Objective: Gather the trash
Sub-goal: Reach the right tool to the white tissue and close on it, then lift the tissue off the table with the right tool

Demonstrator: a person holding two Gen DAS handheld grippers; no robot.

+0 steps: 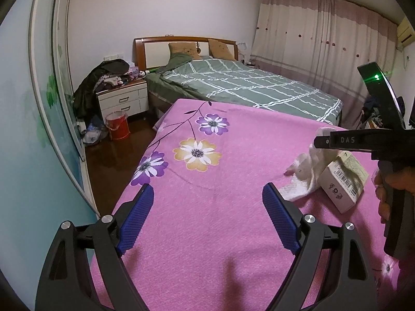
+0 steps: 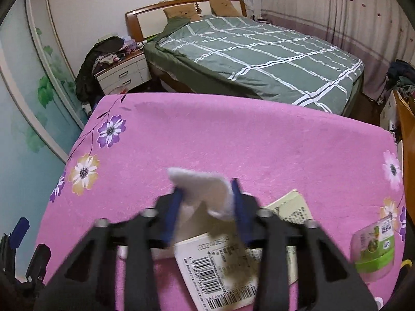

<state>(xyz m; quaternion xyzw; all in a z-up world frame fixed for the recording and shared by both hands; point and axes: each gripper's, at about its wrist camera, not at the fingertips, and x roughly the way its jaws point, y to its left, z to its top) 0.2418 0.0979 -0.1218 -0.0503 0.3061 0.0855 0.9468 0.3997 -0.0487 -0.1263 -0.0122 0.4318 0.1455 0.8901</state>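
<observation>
Carefully lift the crumpled tissue (image 2: 205,194), pinched in the right gripper (image 2: 206,202), clear of the carton (image 2: 218,267); keep the wide-open left gripper (image 1: 207,207) empty.

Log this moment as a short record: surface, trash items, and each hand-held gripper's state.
surface: pink floral bedsheet
trash: white tissue; barcoded carton beneath it; green-labelled plastic cup at the right edge
left hand-held gripper: open, empty, over bare sheet
right hand-held gripper: blue pads either side of the tissue, apparently pinching it; blurred
</observation>
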